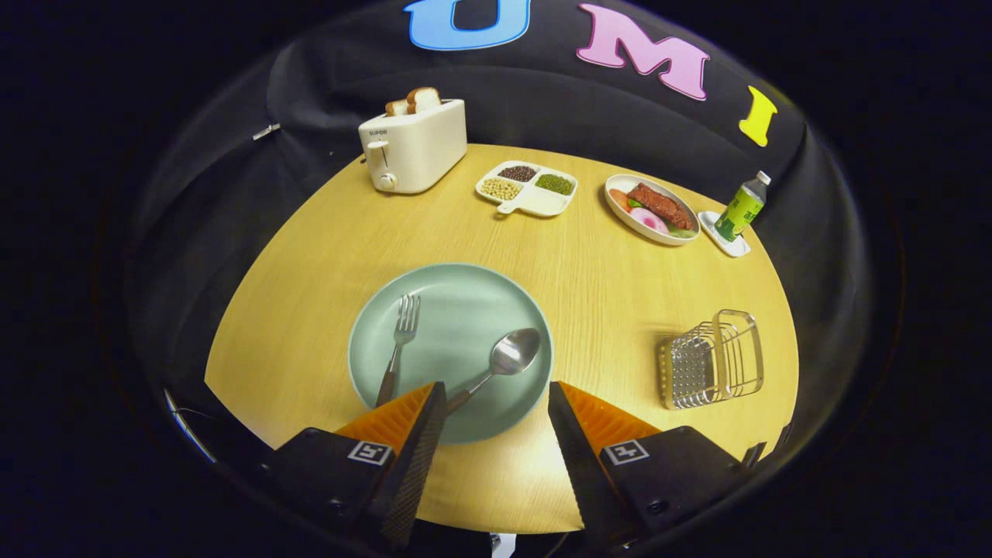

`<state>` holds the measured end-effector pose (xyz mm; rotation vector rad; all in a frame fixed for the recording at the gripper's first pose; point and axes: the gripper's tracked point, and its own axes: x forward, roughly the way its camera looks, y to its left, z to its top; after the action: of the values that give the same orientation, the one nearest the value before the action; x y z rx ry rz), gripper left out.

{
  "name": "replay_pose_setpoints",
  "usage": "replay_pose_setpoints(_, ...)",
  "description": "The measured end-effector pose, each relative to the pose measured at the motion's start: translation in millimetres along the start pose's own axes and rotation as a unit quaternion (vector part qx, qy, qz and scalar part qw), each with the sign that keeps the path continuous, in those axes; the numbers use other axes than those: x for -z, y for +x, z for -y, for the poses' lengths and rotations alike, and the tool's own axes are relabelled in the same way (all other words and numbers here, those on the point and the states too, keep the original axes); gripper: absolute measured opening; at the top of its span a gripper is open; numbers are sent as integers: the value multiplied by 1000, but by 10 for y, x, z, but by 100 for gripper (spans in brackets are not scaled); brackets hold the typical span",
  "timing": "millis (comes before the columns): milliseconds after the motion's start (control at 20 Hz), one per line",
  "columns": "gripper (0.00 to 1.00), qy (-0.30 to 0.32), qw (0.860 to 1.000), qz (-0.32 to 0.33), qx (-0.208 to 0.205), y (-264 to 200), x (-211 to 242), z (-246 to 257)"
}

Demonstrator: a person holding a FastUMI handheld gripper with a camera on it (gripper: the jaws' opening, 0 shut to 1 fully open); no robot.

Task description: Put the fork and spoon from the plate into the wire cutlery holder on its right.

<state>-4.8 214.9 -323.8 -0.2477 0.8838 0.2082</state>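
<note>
- Gripper (496,395) nearest, fingers spread wide with nothing between them, hovering over the near rim of the plate.
- Just ahead: round pale green plate (457,306) on the wooden counter (310,256).
- On the plate, fork (397,349) to the left, tines pointing away, handle end running behind the left finger (415,434).
- Beside it, spoon (504,360), bowl toward the plate's right side, handle slanting down toward the left fingertip.
- Right of the plate, well apart: wire cutlery holder (713,358), gold-toned, standing near the counter's right edge.
- Farther back: divided tray of beans (528,187), oval dish of food (651,209), green bottle (741,208) on a small white coaster (725,235).
- Far left: white toaster (413,146) with bread slices in its slots.
</note>
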Motion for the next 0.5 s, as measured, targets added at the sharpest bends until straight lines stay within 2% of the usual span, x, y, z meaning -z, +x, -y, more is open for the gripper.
replay_pose_setpoints(350, 71, 55, 993, -100, -14, 464, 286, -184)
replay_pose_setpoints(450, 67, 65, 990, -122, -12, 529, 361, -183)
replay_pose_setpoints(500, 62, 69, 989, -131, -18, 542, 384, -208)
